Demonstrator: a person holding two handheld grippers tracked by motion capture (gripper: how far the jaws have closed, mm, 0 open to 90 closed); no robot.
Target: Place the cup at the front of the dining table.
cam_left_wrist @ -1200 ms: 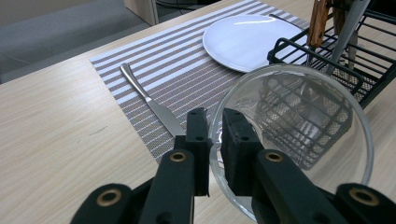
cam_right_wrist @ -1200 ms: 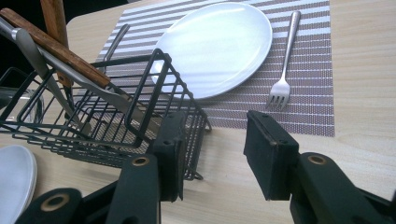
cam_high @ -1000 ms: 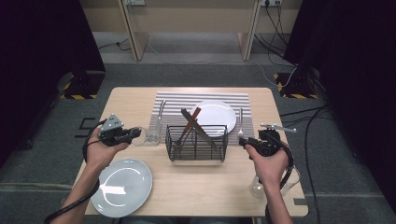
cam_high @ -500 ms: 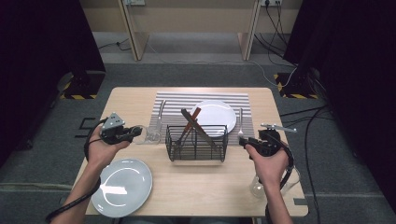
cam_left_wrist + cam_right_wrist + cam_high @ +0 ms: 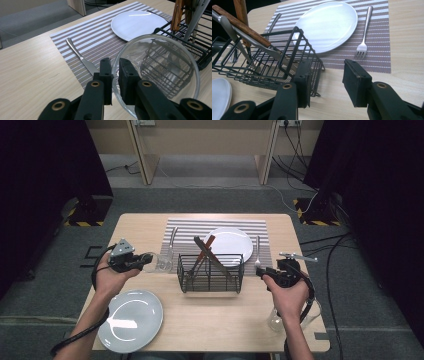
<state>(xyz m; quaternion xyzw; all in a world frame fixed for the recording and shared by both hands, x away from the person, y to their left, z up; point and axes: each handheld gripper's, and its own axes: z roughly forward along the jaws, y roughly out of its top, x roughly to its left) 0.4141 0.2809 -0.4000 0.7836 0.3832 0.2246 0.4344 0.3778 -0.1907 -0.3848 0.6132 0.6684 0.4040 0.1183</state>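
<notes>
Grey carpet surrounds a light wooden table (image 5: 210, 320), beyond which the legs of a pale wooden desk are seen at the back of the room, with dark curtains at both sides. On the table's far half a striped placemat (image 5: 190, 227) is laid, and on it a white plate (image 5: 231, 244) rests between a table knife (image 5: 171, 240) at its left and a fork (image 5: 257, 255) at its right. Just in front of the placemat a black wire basket (image 5: 211, 276) stands, holding utensils that lean crosswise, among them wooden-handled ones. The left gripper (image 5: 114, 75) is held at the table's left side, and its jaws are closed narrowly on the rim of a clear glass (image 5: 160, 75), one jaw outside the wall and one inside; the glass is tilted on its side with its mouth toward the camera, just left of the basket and close above the tabletop near the placemat's corner, though contact with the table cannot be told. In the high view the same glass (image 5: 160, 262) is seen between the left gripper (image 5: 145, 261) and the basket. The right gripper (image 5: 325, 75) is held at the basket's right side with its jaws spread wide and nothing between them; the fork's tines lie near and beyond it. A second, greyish plate (image 5: 131, 320) sits at the near left corner, and a stemmed glass (image 5: 276, 320) stands at the near right, beside the person's right forearm.
</notes>
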